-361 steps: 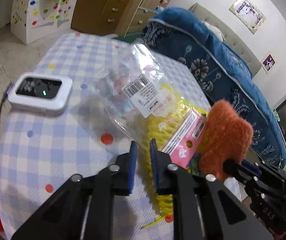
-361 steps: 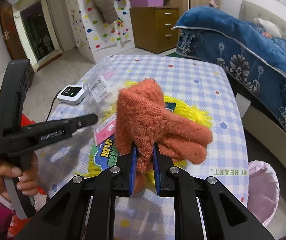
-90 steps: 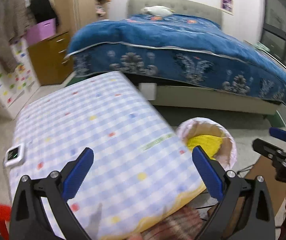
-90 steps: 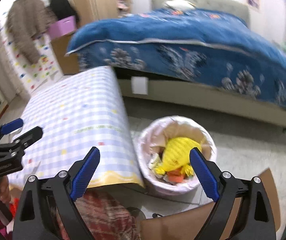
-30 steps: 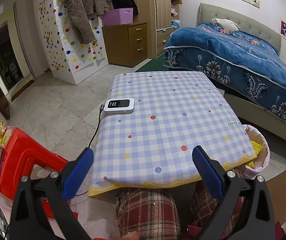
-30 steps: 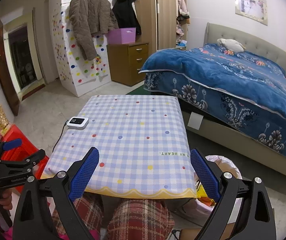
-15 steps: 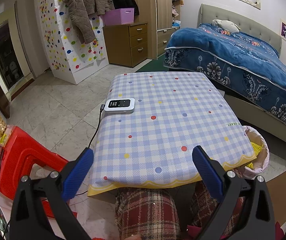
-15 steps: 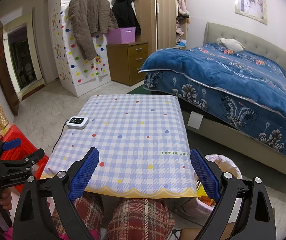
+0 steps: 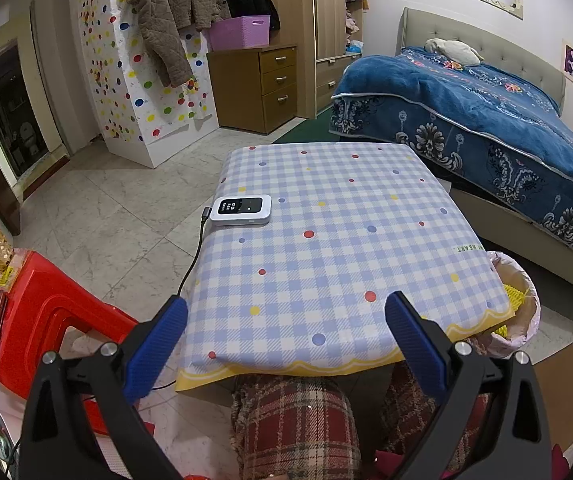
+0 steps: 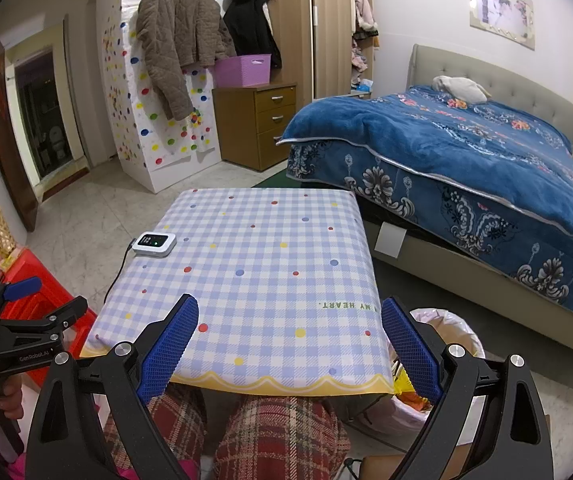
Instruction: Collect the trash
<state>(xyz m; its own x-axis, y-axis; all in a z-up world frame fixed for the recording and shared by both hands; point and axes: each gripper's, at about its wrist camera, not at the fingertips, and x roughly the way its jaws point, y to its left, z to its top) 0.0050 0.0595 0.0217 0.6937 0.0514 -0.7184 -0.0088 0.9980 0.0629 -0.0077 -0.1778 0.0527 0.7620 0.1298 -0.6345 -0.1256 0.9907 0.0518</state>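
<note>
Since twelve seconds ago, the snack bag and orange glove have gone from the table point(image 9: 326, 240), which now carries only a small white device point(image 9: 241, 209) with its cable at the left edge. Both the left gripper point(image 9: 285, 320) and the right gripper point(image 10: 289, 322) hang above the near edge over plaid-trousered knees point(image 10: 278, 436), fingers point(image 10: 172, 334) spread wide and holding nothing. Yellow trash point(image 9: 513, 295) lies in the pink-lined bin point(image 9: 524, 316) on the floor just beside the table's right corner.
</note>
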